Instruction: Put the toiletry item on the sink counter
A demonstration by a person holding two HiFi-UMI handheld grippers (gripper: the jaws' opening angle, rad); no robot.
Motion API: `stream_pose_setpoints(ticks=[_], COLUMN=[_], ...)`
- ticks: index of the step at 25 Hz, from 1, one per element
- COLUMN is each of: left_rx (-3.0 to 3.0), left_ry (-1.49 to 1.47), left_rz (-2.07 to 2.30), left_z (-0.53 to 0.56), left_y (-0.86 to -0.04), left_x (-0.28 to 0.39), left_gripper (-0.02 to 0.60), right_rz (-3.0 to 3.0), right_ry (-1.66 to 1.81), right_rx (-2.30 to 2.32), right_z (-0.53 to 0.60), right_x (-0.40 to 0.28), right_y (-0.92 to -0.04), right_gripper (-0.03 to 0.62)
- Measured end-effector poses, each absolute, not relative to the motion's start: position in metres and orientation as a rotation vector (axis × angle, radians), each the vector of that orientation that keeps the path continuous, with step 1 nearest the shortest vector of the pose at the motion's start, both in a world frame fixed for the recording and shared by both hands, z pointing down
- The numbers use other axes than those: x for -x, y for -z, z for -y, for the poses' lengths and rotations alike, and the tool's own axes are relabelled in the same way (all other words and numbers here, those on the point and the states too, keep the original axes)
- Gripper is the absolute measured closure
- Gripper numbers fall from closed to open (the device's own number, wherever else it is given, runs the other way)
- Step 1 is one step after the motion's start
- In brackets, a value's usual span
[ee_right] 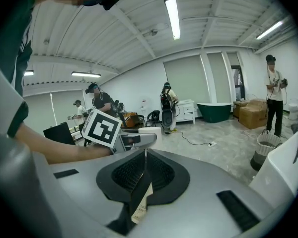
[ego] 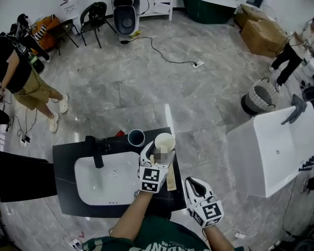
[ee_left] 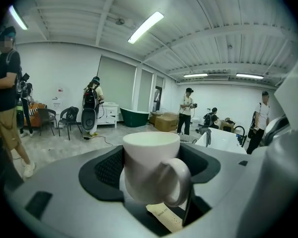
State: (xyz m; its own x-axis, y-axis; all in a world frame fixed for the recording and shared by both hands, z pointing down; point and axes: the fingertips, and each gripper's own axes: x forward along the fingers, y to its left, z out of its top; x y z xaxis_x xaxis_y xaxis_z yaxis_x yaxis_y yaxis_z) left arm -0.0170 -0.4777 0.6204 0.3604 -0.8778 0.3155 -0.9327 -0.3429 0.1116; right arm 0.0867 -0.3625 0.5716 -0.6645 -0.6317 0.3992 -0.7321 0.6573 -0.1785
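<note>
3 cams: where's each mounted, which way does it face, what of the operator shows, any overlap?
Head view: on the person's head, looking steeply down at the sink counter; both forearms, the left gripper and the right gripper show.
Left gripper view: on the left gripper, looking along its jaws, which are shut on the white mug; only the jaws show.
Right gripper view: on the right gripper, jaws together, facing the left gripper and forearm.
Shared: the white mug and the green bathtub appear in all three.
</note>
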Motion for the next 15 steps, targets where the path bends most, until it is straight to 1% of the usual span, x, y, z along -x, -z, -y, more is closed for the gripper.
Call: stream_pose_setpoints(ticks=[10,15], left_rx=[-2.259,-2.201], left_ry=[-0.401,-0.405], left_rz=[1.614,1.636], left_z=[0.524,0.551], left_y=[-0.691,-0.708], left_x=[0.02,0.023], left_gripper=[0.218,0.218], right_rz=[2.525,2.484], right_ry=[-0.544,-0.598], right_rx=[-1.091,-1.079], right_z=[0.37,0.373], right_x=[-0.091,-0.096], right_y=[-0.601,-0.611], right_gripper=[0.551,0.551])
